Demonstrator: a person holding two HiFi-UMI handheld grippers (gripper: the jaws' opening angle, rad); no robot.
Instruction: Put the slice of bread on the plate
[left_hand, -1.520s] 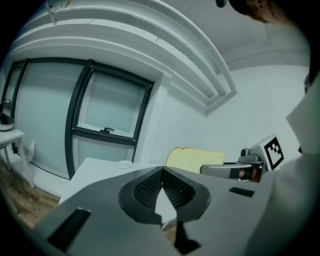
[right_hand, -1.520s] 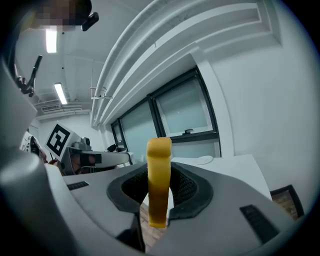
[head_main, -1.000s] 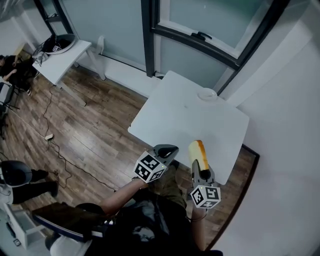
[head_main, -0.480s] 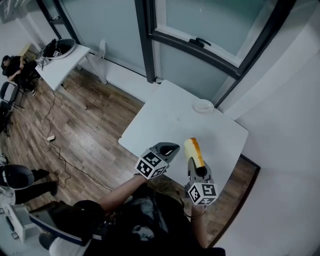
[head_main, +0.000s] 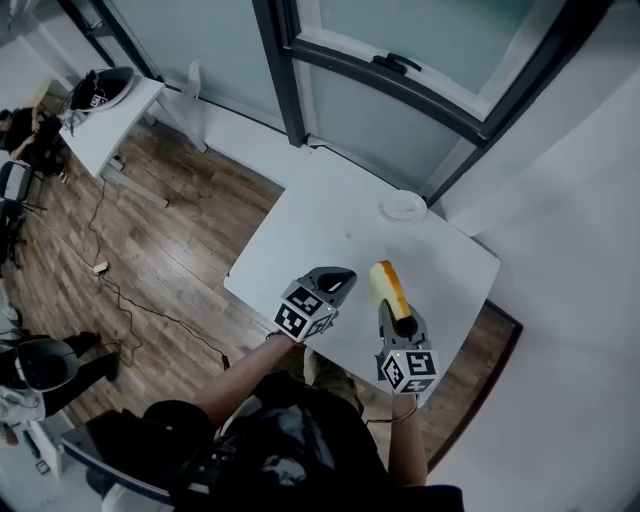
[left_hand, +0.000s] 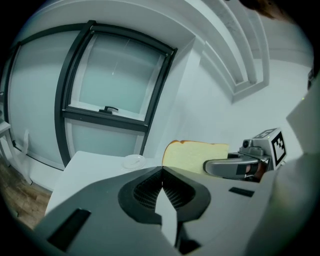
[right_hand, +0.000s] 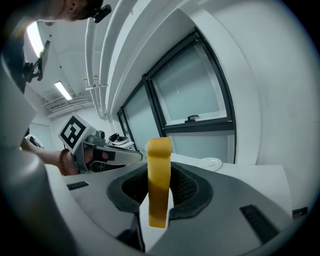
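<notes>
The slice of bread (head_main: 390, 288) stands on edge between the jaws of my right gripper (head_main: 398, 312), which is shut on it above the near part of the white table (head_main: 330, 230). In the right gripper view the bread (right_hand: 159, 181) shows its yellow crust edge-on, clamped between the pads. My left gripper (head_main: 340, 280) hovers just left of it with its jaws shut and nothing in them; in the left gripper view its jaws (left_hand: 161, 186) meet and the bread (left_hand: 192, 156) shows to the right. A small white plate (head_main: 404, 207) sits at the table's far right edge, also visible as plate (left_hand: 134, 161) and plate (right_hand: 211, 163).
A dark-framed window and white wall stand right behind the table. Wooden floor (head_main: 150, 260) with a cable lies to the left. Another white table (head_main: 105, 115) with gear and a seated person is at the far left.
Both grippers have moved forward over the table's near edge, the right one carrying the bread along. The plate now lies closer ahead.
</notes>
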